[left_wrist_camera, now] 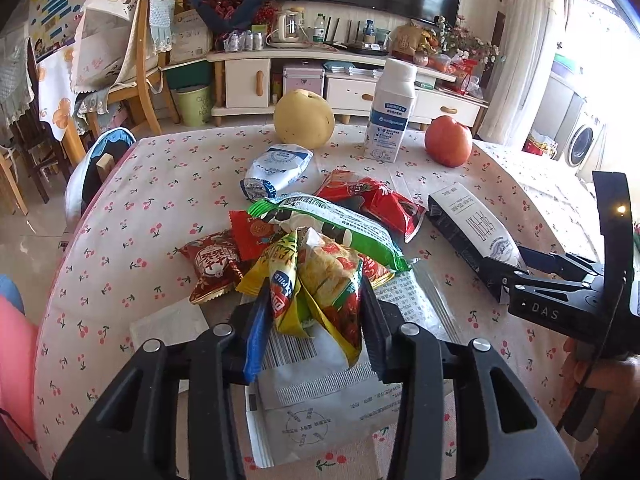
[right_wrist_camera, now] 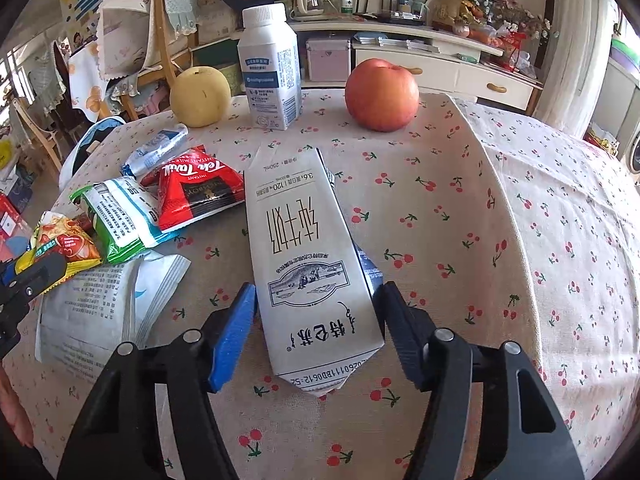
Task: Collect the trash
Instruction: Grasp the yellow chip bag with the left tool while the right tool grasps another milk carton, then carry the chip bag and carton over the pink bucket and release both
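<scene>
My left gripper (left_wrist_camera: 314,300) is shut on a yellow snack wrapper (left_wrist_camera: 320,280), held over a white paper pouch (left_wrist_camera: 320,392) near the table's front. Behind it lie a green wrapper (left_wrist_camera: 340,224), red wrappers (left_wrist_camera: 376,200) and a crumpled white-blue packet (left_wrist_camera: 280,168). My right gripper (right_wrist_camera: 316,320) straddles the near end of a flattened white milk carton (right_wrist_camera: 304,252) lying on the table; its fingers (right_wrist_camera: 236,332) stand a little off the carton's sides, open. The right gripper also shows in the left wrist view (left_wrist_camera: 508,276) at the carton (left_wrist_camera: 472,228).
A yellow pear (right_wrist_camera: 200,96), an upright white bottle (right_wrist_camera: 272,68) and a red apple (right_wrist_camera: 382,94) stand at the far side of the cherry-print tablecloth (right_wrist_camera: 500,240). Chairs and a green bin (left_wrist_camera: 194,104) stand beyond the table on the left.
</scene>
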`<action>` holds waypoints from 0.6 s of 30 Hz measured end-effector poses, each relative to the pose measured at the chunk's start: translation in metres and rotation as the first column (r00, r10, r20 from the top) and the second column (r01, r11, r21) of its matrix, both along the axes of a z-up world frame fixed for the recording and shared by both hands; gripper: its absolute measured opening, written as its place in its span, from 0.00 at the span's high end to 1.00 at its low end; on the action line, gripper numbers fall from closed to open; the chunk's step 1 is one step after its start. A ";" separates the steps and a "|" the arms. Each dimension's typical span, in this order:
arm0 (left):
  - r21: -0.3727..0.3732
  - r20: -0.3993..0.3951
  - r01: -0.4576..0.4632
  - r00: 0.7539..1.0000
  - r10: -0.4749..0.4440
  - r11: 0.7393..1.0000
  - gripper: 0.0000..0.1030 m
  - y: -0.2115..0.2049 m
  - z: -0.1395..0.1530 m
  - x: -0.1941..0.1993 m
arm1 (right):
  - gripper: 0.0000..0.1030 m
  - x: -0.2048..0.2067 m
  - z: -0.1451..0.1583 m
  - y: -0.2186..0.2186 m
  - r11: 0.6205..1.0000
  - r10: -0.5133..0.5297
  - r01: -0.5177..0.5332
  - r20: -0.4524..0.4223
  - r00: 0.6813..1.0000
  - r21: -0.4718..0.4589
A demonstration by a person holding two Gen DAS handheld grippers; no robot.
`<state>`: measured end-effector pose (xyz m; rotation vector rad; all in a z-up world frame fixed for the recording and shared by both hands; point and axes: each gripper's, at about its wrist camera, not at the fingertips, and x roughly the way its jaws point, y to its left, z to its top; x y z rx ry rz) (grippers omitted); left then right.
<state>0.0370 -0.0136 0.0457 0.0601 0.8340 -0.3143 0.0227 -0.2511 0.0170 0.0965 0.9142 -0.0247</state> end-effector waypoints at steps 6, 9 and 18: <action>-0.033 0.012 -0.009 1.000 0.010 0.999 0.60 0.011 0.005 -0.011 | 0.38 -0.004 0.003 0.007 1.000 0.016 -0.015 0.015 1.000 -0.015; -0.052 0.023 -0.018 1.000 0.019 0.998 0.60 0.018 0.010 -0.018 | 0.38 -0.009 0.005 0.010 1.000 0.019 -0.018 0.033 0.999 -0.017; -0.139 0.057 -0.069 0.995 0.078 0.988 0.60 0.054 0.025 -0.045 | 0.38 -0.029 0.018 0.011 0.999 0.002 -0.007 0.101 0.995 0.050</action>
